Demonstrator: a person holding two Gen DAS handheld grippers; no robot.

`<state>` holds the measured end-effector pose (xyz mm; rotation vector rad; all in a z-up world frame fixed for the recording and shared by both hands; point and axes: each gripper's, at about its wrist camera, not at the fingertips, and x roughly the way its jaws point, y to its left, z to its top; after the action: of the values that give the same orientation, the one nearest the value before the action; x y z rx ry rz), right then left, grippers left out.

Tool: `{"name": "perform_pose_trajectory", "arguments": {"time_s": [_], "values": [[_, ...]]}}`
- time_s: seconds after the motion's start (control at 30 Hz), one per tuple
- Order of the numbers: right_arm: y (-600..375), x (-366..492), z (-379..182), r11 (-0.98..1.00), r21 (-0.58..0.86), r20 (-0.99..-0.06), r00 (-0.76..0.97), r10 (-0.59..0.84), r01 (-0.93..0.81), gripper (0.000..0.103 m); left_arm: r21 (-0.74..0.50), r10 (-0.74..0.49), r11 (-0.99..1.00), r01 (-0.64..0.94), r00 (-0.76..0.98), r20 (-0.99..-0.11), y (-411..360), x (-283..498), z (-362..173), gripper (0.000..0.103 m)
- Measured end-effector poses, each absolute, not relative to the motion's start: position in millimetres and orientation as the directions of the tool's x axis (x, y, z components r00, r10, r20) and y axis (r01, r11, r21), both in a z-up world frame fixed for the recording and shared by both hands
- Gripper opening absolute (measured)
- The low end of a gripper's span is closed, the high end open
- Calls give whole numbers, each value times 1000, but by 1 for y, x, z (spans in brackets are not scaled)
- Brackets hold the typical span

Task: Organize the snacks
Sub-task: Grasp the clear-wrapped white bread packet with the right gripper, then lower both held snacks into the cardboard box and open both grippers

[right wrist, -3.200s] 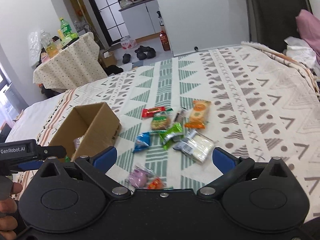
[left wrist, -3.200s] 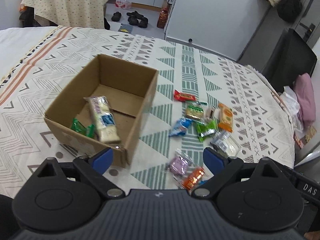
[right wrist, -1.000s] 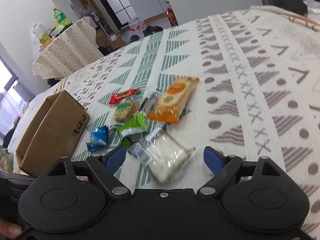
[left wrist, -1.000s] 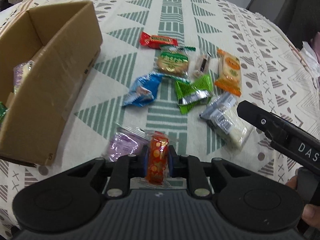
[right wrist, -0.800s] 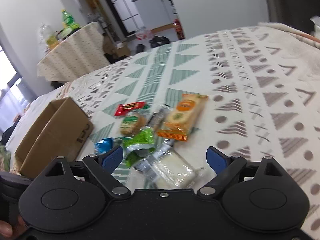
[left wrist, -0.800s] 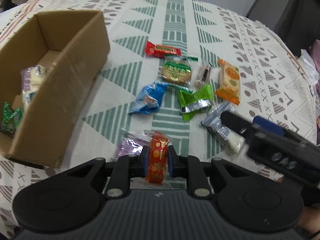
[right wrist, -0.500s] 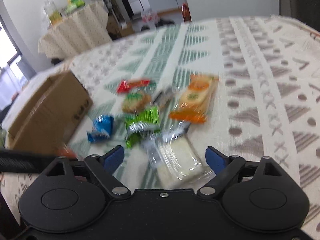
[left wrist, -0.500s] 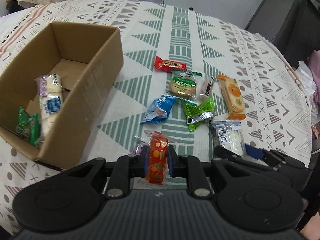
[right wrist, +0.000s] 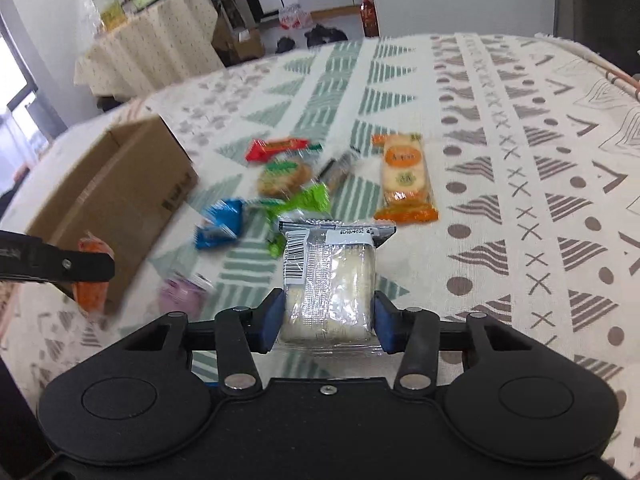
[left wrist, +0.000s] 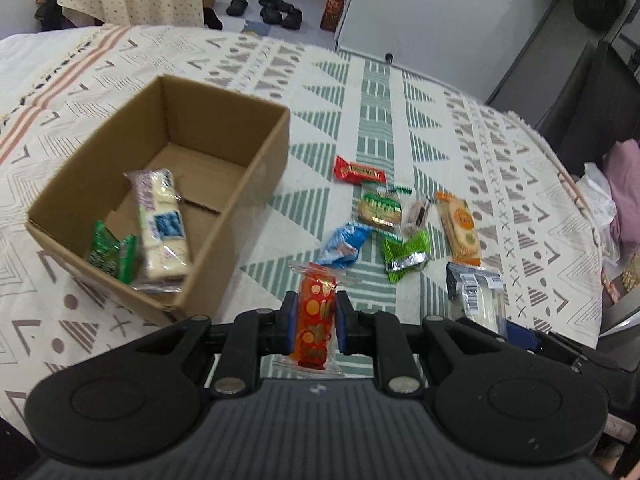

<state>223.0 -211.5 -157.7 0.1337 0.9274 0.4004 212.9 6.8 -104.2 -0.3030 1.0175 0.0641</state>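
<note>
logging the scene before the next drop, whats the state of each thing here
cardboard box: open-topped, upright, holding two packets
left gripper: shut on the red-orange snack, lifted off the bedspread
right gripper: jaws closing, pads against the white cake packet
blue packet: lying loose on the bedspread
orange cracker pack: lying flat, untouched
purple packet: on the bedspread, blurred

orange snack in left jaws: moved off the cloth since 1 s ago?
Yes. The orange snack has risen with the left gripper; box and cloth look farther below.
</note>
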Motion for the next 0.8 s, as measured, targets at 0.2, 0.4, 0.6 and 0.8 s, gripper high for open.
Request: {"name": "perform_pose_trajectory", "arguments": {"time_s": [0.2,0.4,0.6,0.8], "values": [[-198,210,-131,912,281,-721,562,406,-299,45,-234,-83,951,-203,559,-825,24,202,-87,18],[-181,197,-117,916,261,-713,579,395,-304,45,-230,-67,952,-204,591,-804,43,193,-73,18],[-167,188,-105,915,264,-699,593,400,-306,45,-241,-57,945,-223,612,-789,63,186,-64,18],[-152,185,-89,911,270,-672,616,410,-311,45,-249,-49,941,-231,633,-773,78,181,-58,18]]}}
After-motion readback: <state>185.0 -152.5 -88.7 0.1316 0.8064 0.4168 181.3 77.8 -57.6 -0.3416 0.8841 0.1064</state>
